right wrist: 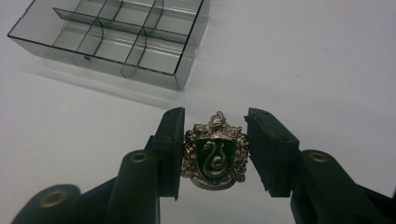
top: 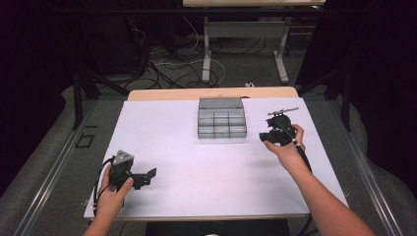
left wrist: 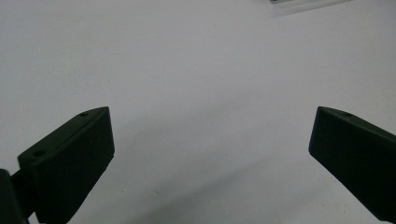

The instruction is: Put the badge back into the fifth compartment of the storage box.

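**A:** What have I got in the right gripper (right wrist: 215, 149)?

**B:** From the right gripper view, I see its two black jaws closed on a small metal badge (right wrist: 215, 156): a silver crest with a green shield and a silver snake on it. Each jaw presses one side edge of the badge, and the face of it looks up at the camera, upright between the pads.

**A:** Is it on the tabletop (top: 196, 167) or off it?

**B:** Off it, as far as I can judge. In the high view my right hand (top: 287, 145) holds the right gripper above the white surface, just beside the right edge of the organiser box (top: 222, 118), with the jaws pointing left toward the box.

**A:** And the box?

**B:** A clear grey plastic tray split into compartments by thin dividers. It sits at the far middle of the tabletop. In the right gripper view it lies beyond the badge, up and to the left, apart from it. I can make out nothing in the compartments facing me.

**A:** What about my left side?

**B:** The left gripper (top: 140, 178) is near the front left corner, in my left hand (top: 112, 189), well apart from the box and the badge. In the left gripper view its jaws stand wide with bare white tabletop between them, holding nothing.
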### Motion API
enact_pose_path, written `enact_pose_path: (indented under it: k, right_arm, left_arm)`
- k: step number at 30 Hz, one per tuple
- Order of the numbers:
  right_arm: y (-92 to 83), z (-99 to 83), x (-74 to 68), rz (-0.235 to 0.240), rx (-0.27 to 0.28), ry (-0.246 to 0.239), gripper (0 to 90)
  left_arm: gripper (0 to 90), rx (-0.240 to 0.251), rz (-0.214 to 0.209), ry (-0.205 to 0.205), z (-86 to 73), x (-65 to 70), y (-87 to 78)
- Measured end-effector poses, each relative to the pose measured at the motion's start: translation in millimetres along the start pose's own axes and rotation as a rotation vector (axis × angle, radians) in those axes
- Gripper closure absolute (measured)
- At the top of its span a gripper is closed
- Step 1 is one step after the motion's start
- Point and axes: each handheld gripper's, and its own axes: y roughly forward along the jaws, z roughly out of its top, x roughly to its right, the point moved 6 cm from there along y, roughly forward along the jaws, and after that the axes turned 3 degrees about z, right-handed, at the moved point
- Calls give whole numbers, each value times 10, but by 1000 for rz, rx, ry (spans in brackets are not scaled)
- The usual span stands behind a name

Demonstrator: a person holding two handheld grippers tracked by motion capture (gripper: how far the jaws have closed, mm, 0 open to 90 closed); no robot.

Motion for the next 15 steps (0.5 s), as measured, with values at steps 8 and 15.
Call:
enact_pose_path:
  k: [8, 15]
  right_arm:
    - [-12, 145, -10, 6, -7, 0, 571]
    - [12, 244, -52, 5, -13, -15, 572]
  left_arm:
    - [3, -3, -1, 1, -1, 1, 2]
    - [3, 7, 4, -2, 1, -5, 7]
